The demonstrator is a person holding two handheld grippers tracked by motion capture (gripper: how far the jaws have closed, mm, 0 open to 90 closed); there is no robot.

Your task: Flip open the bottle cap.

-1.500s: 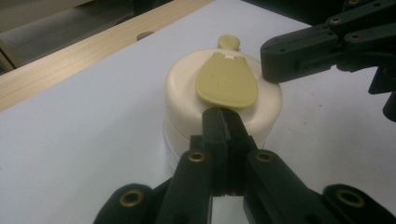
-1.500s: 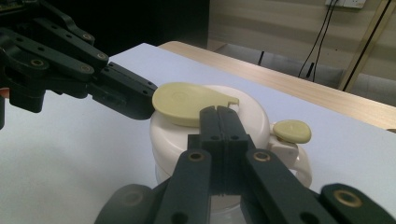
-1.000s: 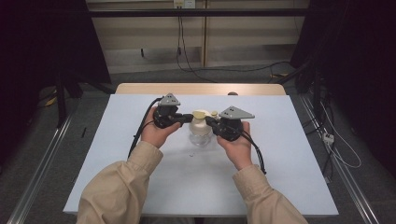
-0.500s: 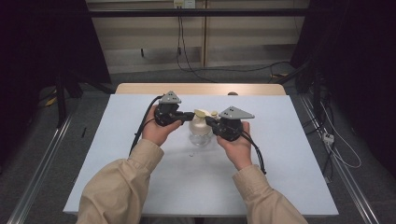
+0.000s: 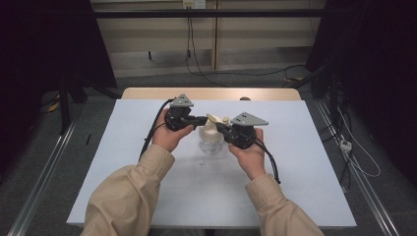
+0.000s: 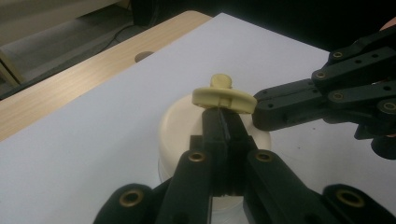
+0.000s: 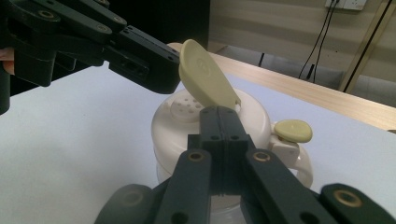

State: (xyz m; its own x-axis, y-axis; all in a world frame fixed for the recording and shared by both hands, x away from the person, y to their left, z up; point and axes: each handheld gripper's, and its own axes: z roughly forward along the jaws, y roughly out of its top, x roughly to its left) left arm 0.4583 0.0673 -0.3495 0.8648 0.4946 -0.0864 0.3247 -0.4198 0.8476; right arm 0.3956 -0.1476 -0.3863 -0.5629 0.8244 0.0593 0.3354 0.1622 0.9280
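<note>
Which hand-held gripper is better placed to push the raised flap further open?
Left, probably: the left hand-held gripper, jaws shut, already meets the raised flap. The right hand-held gripper, also shut, sits at its hinge on the lid.

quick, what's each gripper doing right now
left gripper: closed, tips at the shaker jar's raised flap, holding nothing.
right gripper: closed, on the lid, holding nothing.

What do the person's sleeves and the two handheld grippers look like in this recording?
Both arms wear beige long sleeves. The left gripper and right gripper are black, each with two jointed jaws showing brass-coloured pivot pins, a grey three-cornered plate on top and a black cable trailing back.
</note>
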